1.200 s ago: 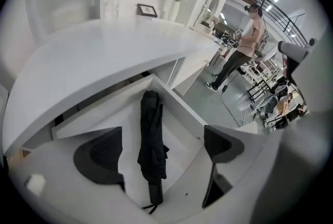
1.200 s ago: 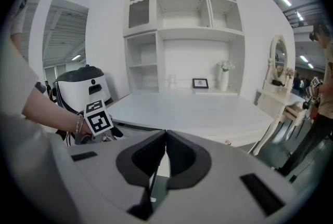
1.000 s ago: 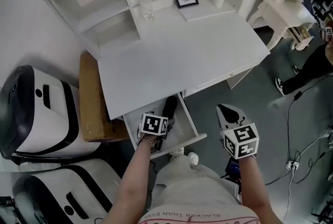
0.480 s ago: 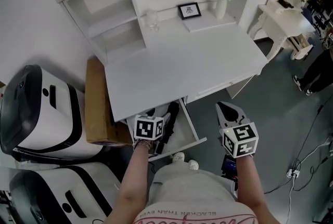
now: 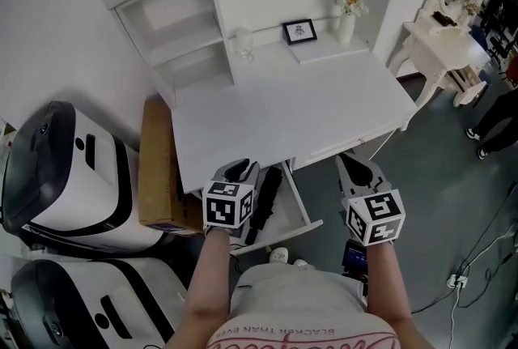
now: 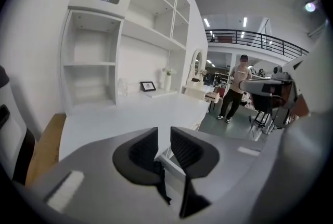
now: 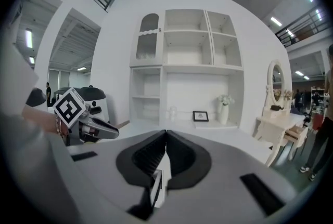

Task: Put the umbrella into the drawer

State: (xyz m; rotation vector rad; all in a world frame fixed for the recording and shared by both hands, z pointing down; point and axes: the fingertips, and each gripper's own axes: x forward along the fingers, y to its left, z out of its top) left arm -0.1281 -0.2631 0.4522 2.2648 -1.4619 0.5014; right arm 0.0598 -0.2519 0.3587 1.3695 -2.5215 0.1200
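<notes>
Nearest the person, the left tongs [image 5: 239,170] hang over the front of the open white drawer [image 5: 297,195]. Their jaws have just been closing and now stand a narrow slit apart, with nothing between them. The right tongs [image 5: 354,163] are off to the drawer's right, clear of it, with their jaws pressed together and empty.

The folded black umbrella [image 5: 265,192] already lies inside the drawer, just to the right of the left tongs and below them. It sits between the two tongs but much nearer the left. Its long axis runs front to back, along the line the drawer slides on, and its far end reaches under the white tabletop [image 5: 299,108].

With the umbrella stowed, the drawer probably only needs pushing in, and the left hand is better placed for that.
</notes>
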